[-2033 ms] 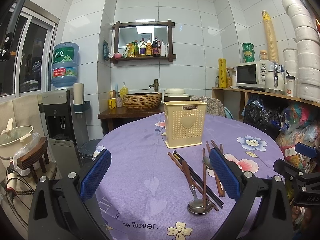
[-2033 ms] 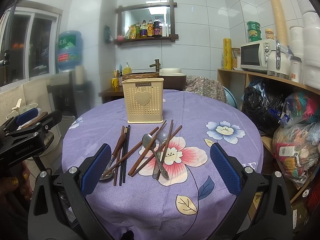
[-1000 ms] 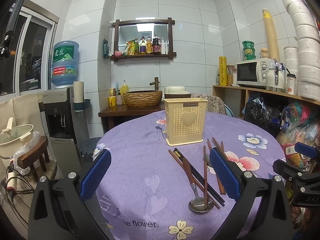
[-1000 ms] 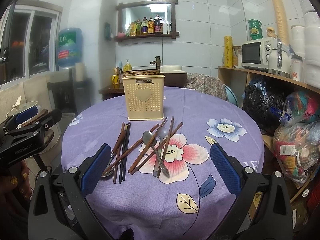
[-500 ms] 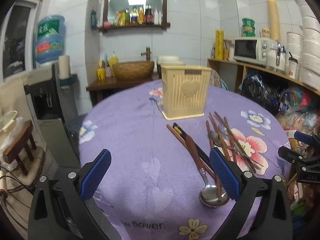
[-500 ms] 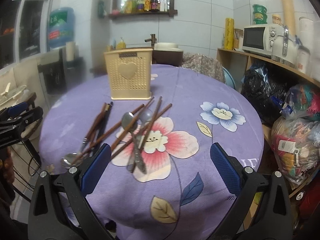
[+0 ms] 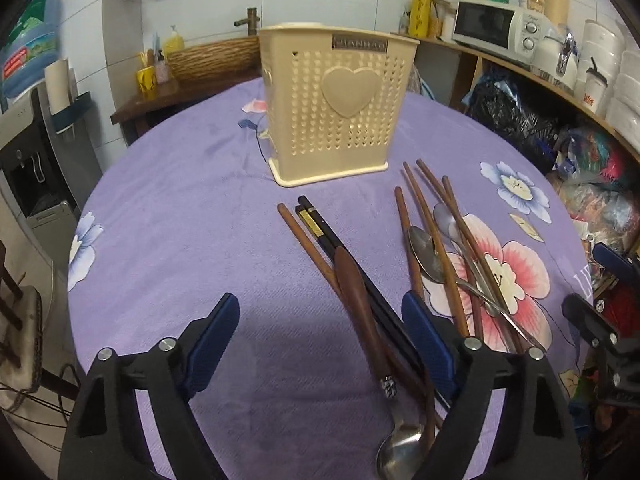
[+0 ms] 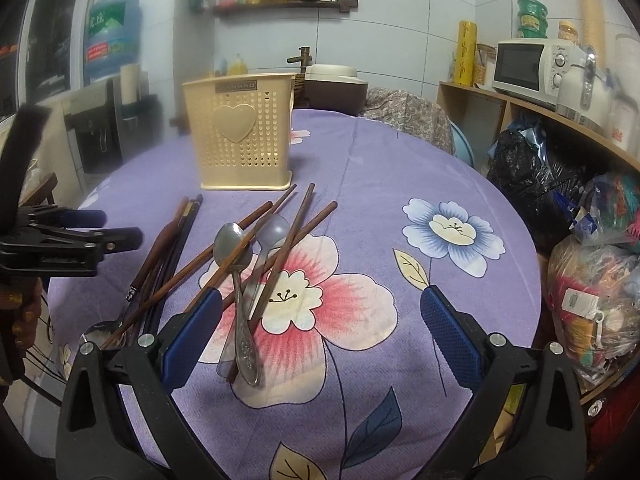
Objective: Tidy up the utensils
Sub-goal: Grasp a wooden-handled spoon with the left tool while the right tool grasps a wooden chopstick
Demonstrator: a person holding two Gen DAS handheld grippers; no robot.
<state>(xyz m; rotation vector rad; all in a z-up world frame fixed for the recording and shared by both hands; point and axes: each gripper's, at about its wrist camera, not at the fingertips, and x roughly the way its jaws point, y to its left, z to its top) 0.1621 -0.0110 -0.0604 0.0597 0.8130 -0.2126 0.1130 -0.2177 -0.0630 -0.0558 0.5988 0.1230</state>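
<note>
Utensil sorting, opening stage. Judged from both views, nothing has been put away: every utensil seen lies on the purple cloth (image 8: 400,168), and the cream holder (image 7: 336,104) stands beyond both tongs, its inside hidden. The left tongs (image 7: 320,340) are closing, pads pressing nothing, a wooden-handled spoon (image 7: 360,304) lying between the jaws. The right tongs (image 8: 320,328) gape, empty, two metal spoons (image 8: 236,272) just beside the left jaw. Count: three spoons; roughly eight chopsticks (image 8: 288,248), overlapping.
</note>
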